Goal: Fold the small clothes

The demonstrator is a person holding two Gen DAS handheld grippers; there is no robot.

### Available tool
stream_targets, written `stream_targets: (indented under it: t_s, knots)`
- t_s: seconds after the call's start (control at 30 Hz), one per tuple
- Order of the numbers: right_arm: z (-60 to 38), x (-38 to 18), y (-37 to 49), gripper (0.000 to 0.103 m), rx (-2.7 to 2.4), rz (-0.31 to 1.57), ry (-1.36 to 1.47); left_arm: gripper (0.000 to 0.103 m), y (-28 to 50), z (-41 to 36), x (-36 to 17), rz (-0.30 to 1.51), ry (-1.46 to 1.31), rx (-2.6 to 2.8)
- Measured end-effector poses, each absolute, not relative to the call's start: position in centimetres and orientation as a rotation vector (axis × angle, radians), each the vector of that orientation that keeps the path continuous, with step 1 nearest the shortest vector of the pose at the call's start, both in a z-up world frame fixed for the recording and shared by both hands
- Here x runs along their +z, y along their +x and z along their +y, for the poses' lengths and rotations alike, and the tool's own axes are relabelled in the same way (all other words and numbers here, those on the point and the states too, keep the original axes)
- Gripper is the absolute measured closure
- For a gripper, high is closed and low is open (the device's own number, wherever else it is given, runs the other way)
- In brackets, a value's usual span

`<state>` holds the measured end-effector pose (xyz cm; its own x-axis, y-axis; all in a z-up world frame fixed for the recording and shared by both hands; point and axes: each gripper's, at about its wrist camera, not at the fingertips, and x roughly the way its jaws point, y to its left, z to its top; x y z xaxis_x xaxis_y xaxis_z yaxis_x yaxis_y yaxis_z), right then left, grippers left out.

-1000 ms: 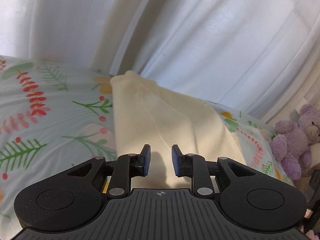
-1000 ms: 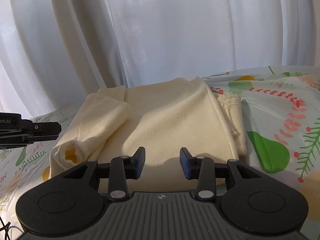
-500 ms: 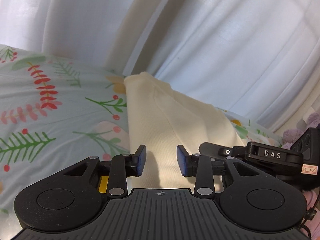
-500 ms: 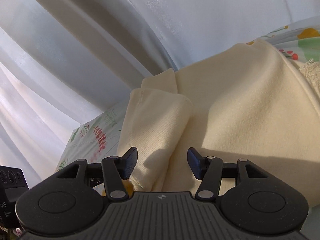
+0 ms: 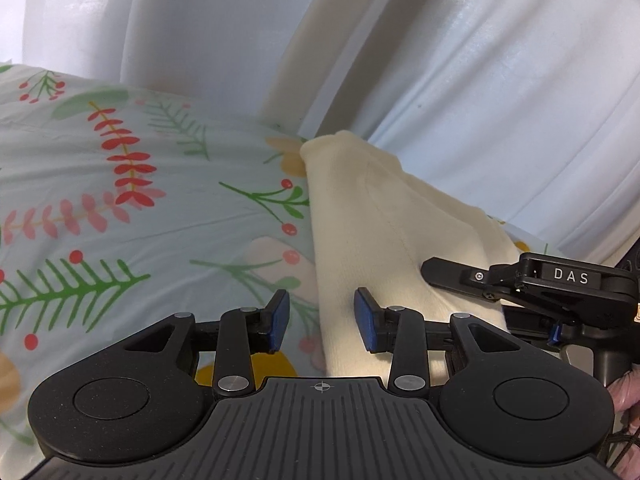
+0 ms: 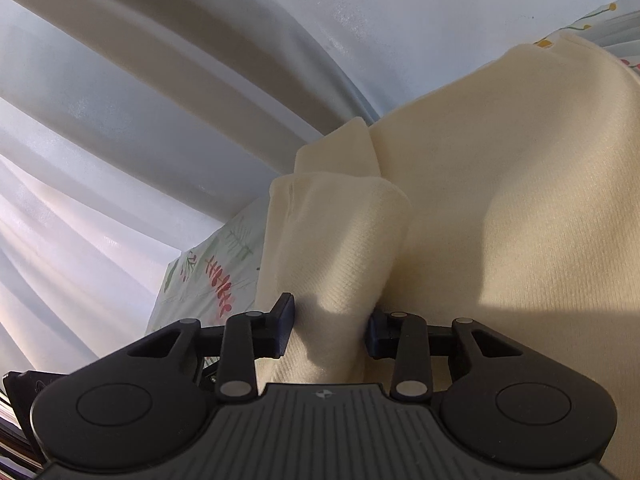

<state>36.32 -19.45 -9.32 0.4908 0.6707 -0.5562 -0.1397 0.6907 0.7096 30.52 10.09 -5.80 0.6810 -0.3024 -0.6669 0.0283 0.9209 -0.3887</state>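
A cream garment [image 5: 384,224] lies folded on the floral sheet [image 5: 120,216]. My left gripper [image 5: 322,320] hovers open over the garment's left edge, which runs between the blue pads without either pad touching it. In the right wrist view the same garment [image 6: 520,200] has a folded sleeve [image 6: 340,240] lying on its left side. My right gripper [image 6: 330,328] is closing on that sleeve, and both pads press into the bunched cloth. One black finger of the right gripper [image 5: 444,276] rests on the cloth at the right of the left wrist view.
White curtains [image 5: 440,60] hang close behind the garment and fill the back of both views [image 6: 160,100]. The floral sheet stretches away to the left. A gloved hand [image 5: 626,396] shows at the right edge.
The right gripper swung left from the garment's body to the folded sleeve, widened, then closed on it. The left gripper's jaws opened wider and shifted to the garment's left edge.
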Motion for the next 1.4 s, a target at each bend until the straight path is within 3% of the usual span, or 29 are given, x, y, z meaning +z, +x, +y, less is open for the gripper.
stream_targets:
  t_s: [0.1, 0.17, 0.53, 0.73, 0.83, 0.87, 0.93, 1.0, 1.07, 1.1, 1.13, 1.17, 1.4]
  knots:
    - [-19.5, -9.7, 36.8, 0.073, 0.540, 0.959, 0.690, 0.064, 30.6, 9.5, -5.6, 0.803, -0.336, -0.197]
    - [-19.2, -9.6, 36.7, 0.083, 0.534, 0.949, 0.671, 0.064, 30.6, 9.3, -5.6, 0.800, -0.328, -0.197]
    - [-19.2, -2.5, 30.3, 0.087, 0.375, 0.637, 0.121, 0.064, 29.7, 6.9, -2.8, 0.744, -0.297, -0.260]
    - [-23.3, -4.5, 29.4, 0.088, 0.235, 0.704, 0.043, 0.064, 30.8, 3.3, -4.7, 0.824, -0.285, -0.351]
    - [-25.6, -6.0, 29.8, 0.085, 0.234, 0.761, 0.158, 0.057, 31.5, 3.0, -5.8, 0.858, -0.345, -0.347]
    - [-26.8, -6.2, 30.1, 0.080, 0.247, 0.772, 0.253, 0.055, 31.7, 3.1, -6.0, 0.864, -0.354, -0.347]
    - [-28.2, -7.0, 31.2, 0.076, 0.267, 0.815, 0.432, 0.055, 32.0, 3.5, -6.1, 0.877, -0.377, -0.350]
    - [-28.7, -7.9, 32.0, 0.065, 0.306, 0.843, 0.567, 0.055, 32.1, 3.7, -6.2, 0.883, -0.376, -0.354]
    - [-28.0, -7.9, 32.6, 0.064, 0.313, 0.855, 0.553, 0.055, 31.9, 3.5, -5.9, 0.877, -0.348, -0.353]
    - [-27.3, -7.6, 32.6, 0.066, 0.302, 0.850, 0.498, 0.055, 31.8, 3.2, -5.7, 0.871, -0.326, -0.348]
    - [-26.1, -7.0, 32.5, 0.083, 0.287, 0.832, 0.401, 0.055, 31.7, 3.0, -5.4, 0.865, -0.309, -0.340]
    - [-24.9, -6.2, 32.3, 0.085, 0.277, 0.807, 0.303, 0.055, 31.5, 2.8, -5.1, 0.860, -0.297, -0.332]
    - [-22.8, -2.1, 29.8, 0.087, 0.124, 0.556, 0.009, 0.055, 30.7, 2.2, -3.2, 0.821, -0.267, -0.339]
